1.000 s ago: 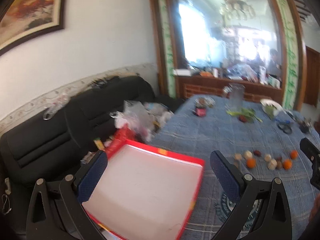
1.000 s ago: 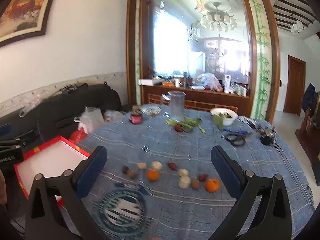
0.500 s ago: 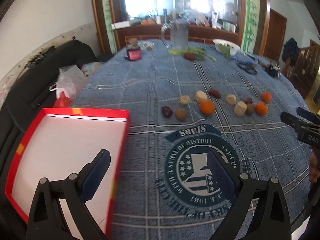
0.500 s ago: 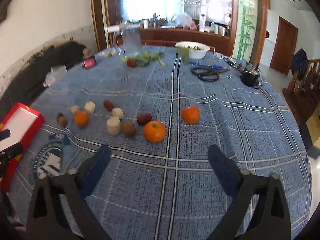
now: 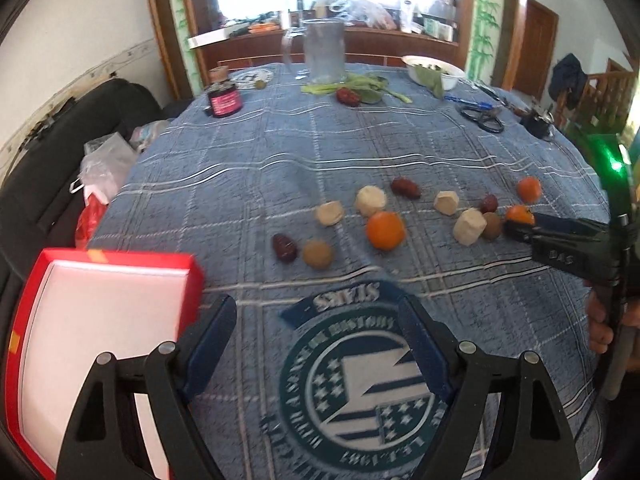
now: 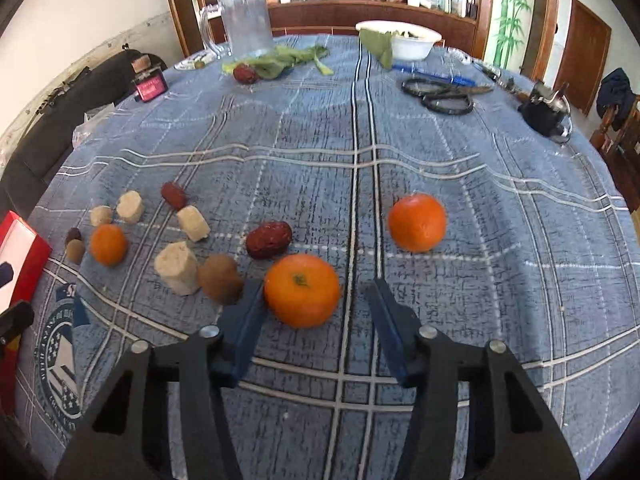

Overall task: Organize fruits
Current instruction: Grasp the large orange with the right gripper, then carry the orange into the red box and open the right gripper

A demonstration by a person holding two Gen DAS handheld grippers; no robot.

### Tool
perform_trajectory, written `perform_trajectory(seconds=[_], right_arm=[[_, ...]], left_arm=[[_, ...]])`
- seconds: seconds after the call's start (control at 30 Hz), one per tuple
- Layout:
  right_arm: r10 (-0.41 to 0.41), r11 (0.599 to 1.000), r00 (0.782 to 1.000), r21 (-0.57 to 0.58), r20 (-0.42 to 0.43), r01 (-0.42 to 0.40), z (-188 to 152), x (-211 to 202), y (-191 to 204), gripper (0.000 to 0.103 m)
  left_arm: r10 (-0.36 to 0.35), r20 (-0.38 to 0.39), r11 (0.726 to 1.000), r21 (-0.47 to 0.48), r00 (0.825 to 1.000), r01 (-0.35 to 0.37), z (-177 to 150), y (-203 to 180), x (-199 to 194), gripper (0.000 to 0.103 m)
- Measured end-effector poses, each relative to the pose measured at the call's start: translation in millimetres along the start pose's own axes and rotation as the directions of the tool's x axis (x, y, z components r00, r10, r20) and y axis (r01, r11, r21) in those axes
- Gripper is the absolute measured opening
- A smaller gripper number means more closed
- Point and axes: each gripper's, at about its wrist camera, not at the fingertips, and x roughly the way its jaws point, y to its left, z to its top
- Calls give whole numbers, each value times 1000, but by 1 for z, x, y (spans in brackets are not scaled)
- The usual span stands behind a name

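Fruits lie in a loose row on the blue checked tablecloth (image 6: 360,168). An orange tangerine (image 6: 301,290) sits just ahead of my right gripper (image 6: 316,300), whose jaws stand open on either side of it, the left pad close to its skin. A second tangerine (image 6: 417,222) lies beyond to the right, a third tangerine (image 6: 108,244) at the left. Red dates (image 6: 268,240), brown round fruits (image 6: 220,279) and pale peeled chunks (image 6: 177,267) lie between. My left gripper (image 5: 318,320) is open over the cloth's round emblem. A red box with a white inside (image 5: 92,320) sits at its left.
At the table's far side stand a glass pitcher (image 6: 244,20), green leaves (image 6: 288,58), a white bowl (image 6: 408,40), scissors (image 6: 444,94), a pink-labelled jar (image 6: 150,84) and a dark pot (image 6: 544,110). A black sofa (image 5: 48,152) with plastic bags borders the table's left edge.
Both grippers came lower and closer to the table. The right one moved forward to the nearest tangerine, now between its open jaws. The left one shifted right, off the red box.
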Motion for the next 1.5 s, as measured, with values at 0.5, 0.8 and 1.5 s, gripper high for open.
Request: perform_trajectory(seconds=[0.5,0.8,1.5], right_arm=[[69,993,996,91,58,-74,2,-12,-23,37],[89,990,994,99,69,-96,2,-17,-22,37],[58,995,991,77,122,-68,2,-24,-21,37]], left_arm=[[52,-118,999,10,992,-52,36,-32,66,74],[42,-123,999,19,992,-40,47,-43,84,70],[-49,20,998,-44,999,50,33,-11,30,28]])
